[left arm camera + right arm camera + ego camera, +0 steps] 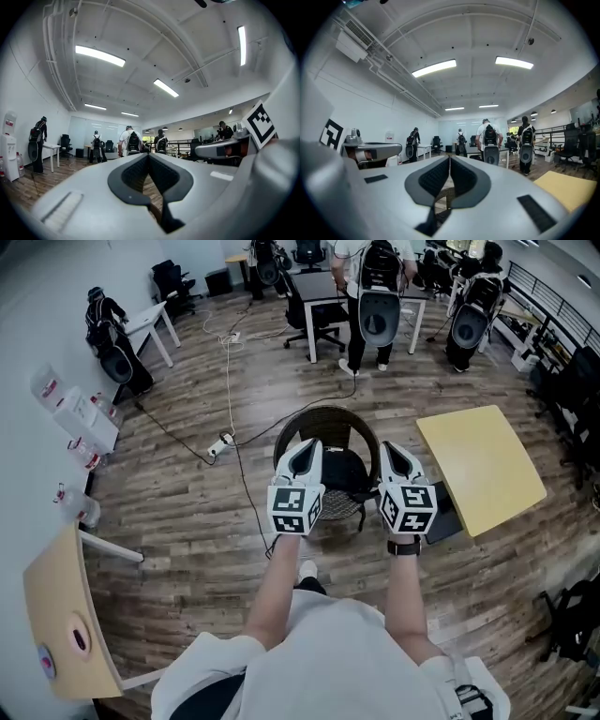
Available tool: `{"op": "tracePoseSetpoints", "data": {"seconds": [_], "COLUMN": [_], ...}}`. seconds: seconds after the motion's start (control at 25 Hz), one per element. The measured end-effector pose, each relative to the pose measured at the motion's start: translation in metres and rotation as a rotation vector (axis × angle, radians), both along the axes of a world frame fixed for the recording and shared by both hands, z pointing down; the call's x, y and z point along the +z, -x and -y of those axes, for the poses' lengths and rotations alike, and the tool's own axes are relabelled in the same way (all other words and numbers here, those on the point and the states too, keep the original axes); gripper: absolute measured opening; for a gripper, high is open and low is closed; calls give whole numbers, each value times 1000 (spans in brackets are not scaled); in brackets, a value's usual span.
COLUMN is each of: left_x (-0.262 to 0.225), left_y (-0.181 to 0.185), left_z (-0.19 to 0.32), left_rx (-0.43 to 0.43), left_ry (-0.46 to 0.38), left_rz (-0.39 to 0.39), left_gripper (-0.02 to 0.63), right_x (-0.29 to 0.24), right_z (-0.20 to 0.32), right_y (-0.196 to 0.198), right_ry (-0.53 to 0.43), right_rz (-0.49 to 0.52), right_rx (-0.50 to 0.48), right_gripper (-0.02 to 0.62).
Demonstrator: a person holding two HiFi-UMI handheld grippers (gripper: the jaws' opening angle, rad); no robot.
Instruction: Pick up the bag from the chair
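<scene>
The left gripper (307, 448) and right gripper (392, 450), smooth white shells with ribbed black pads, are held side by side, each closed on nothing. Between and below them a soft black bag (343, 472) slumps on the round dark wicker chair (328, 414). Its long axis is unclear. Wood-plank floor (187, 512) lies open to their left, and a yellow square tabletop (480, 465) stands near their right.

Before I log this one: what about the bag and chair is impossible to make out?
- Bag, head view: black on a dark seat, sides covered by the left gripper and right gripper; handles unreadable.
- Chair legs, head view: hidden beneath the seat.
- Both gripper views: bag not in frame.
</scene>
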State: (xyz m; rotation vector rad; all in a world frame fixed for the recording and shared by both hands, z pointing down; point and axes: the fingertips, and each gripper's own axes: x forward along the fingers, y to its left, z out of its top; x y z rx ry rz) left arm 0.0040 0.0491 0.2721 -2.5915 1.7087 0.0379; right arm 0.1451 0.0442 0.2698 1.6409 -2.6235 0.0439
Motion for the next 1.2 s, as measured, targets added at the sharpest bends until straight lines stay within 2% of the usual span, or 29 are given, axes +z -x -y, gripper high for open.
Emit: {"op": "tracePoseSetpoints", "data": {"seconds": [0.2,0.64,0.84,1.04,1.2], "left_x": [-2,29,48,60,89], "left_y": [25,78,93,106,103], "left_z": [51,151,174,197,215], "left_rx": [2,22,67,71,72], "left_ry": [-13,42,76,121,165], "left_rz": [6,29,-21,-67,-38], "left_gripper": [11,11,9,9,9], "right_x": [-1,19,20,46,83], "right_z": [47,138,157,183,208], "right_y": [32,105,121,117,111], "right_ry": [-13,-46,-99,2,87], "right_rz": [-16,-29,-63,-69,-79], "right_rx": [-2,-28,-13,17,16], "right_gripper": [11,11,11,11,11]}}
